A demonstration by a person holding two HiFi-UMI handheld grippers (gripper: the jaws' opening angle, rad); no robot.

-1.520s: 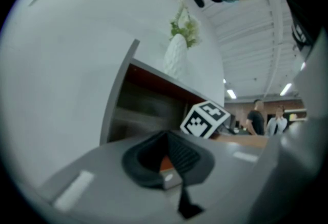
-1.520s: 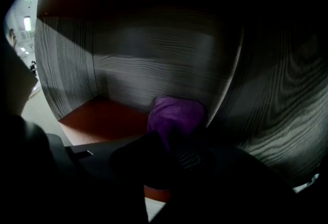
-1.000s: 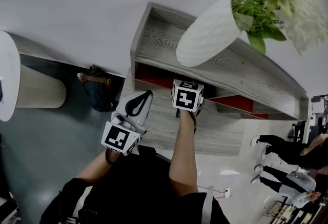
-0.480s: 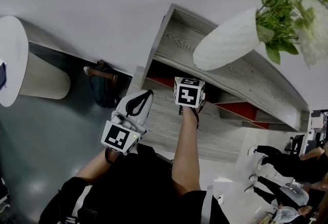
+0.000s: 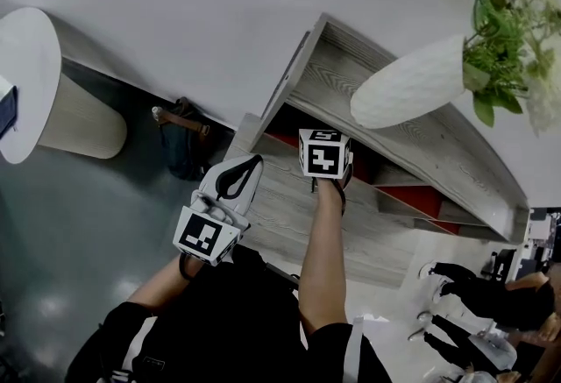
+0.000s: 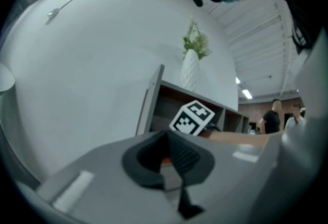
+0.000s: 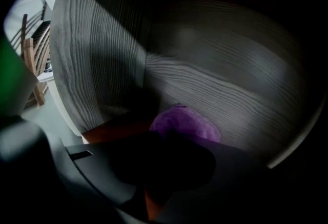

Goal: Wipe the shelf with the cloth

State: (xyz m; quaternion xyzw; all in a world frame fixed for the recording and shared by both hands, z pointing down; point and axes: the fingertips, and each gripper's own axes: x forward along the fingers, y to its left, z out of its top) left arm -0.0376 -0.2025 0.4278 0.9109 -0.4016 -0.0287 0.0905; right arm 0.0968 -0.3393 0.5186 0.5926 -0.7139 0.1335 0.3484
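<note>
The purple cloth (image 7: 187,123) has been carried toward the left end of the shelf (image 5: 289,206) over the last second. It is pinched in the right gripper (image 7: 174,138) and pressed against the grey board inside the lower compartment. The left gripper (image 5: 237,180) is held near the shelf's front, closed on nothing. Wiping is judged to be under way, with the top board beneath the white vase (image 5: 408,92) still to be done.

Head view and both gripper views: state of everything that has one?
left gripper: shut, empty, outside the shelf.
right gripper: shut on the cloth, reaching in under the shelf's top board.
cloth: purple, bunched in the jaws, close to the wood; contact cannot be told.
vase: upright on the shelf top, holding flowers.
</note>
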